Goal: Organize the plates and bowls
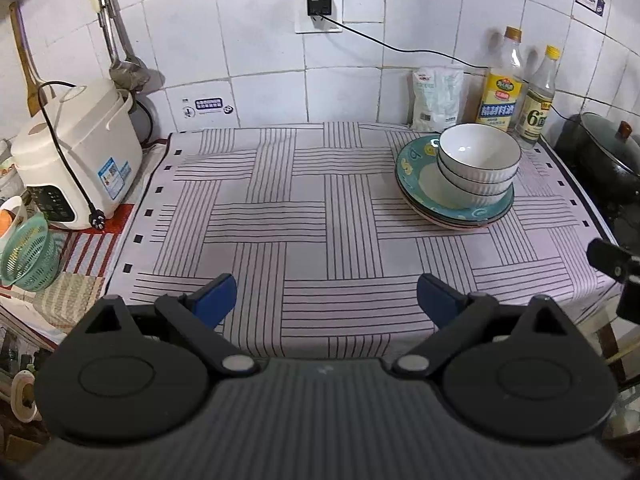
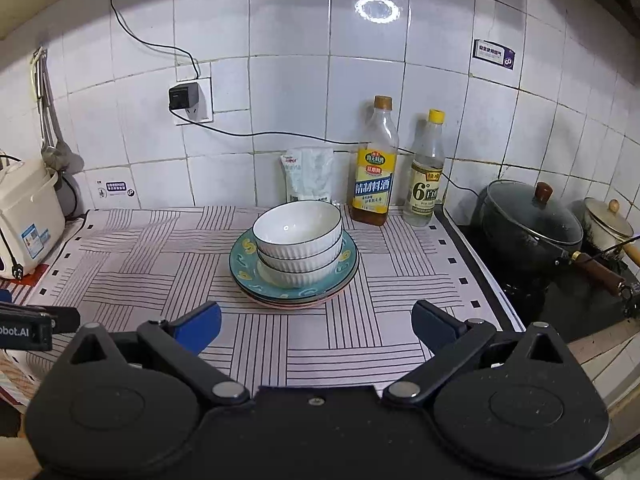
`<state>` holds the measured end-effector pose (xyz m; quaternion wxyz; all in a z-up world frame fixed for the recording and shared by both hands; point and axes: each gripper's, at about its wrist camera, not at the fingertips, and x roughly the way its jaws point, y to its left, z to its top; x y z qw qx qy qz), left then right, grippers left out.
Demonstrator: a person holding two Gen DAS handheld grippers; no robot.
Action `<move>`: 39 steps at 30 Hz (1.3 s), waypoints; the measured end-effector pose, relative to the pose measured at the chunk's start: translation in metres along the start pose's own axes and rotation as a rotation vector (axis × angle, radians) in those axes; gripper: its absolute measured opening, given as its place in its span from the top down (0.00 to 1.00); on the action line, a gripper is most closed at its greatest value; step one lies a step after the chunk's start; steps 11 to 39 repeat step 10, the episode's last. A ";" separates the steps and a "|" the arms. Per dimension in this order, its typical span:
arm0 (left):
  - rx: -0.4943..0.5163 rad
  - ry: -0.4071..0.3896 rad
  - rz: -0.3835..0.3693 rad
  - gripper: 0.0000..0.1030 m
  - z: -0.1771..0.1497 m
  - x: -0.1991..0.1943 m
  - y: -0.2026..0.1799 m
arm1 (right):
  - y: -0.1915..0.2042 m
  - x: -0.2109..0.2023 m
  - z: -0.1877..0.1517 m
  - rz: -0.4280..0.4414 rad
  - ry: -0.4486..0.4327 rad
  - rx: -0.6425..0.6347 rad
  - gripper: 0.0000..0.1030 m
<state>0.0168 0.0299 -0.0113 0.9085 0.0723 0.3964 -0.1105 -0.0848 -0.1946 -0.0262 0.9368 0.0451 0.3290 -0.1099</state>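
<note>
Holding both tools wide open and empty, left tool (image 1: 326, 300) and right tool (image 2: 316, 326), I face nested ribbed white bowls (image 2: 298, 236) on stacked teal plates (image 2: 348, 276), mid-counter (image 2: 160, 264).

White ribbed bowls (image 2: 298, 240): I count three, nested.
Plates (image 2: 294, 290): at least three stacked under them, teal on top, a pink rim lowest; I cannot tell the exact number.
Bottles: two, a yellow-labelled cooking wine bottle (image 2: 374, 168) and a clear vinegar bottle (image 2: 426, 172).
White bag (image 2: 308, 176): one.
Lidded pots: two, a dark pot (image 2: 532, 228) and a cream pot (image 2: 606, 222).
Rice cooker (image 1: 76, 156): one.
Green strainer basket (image 1: 28, 256): one.
My claws: two, left claw (image 1: 326, 300) and right claw (image 2: 316, 326).
</note>
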 end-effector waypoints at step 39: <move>0.002 -0.034 0.032 0.05 0.001 -0.006 0.000 | -0.001 0.002 -0.003 -0.002 0.018 0.003 0.01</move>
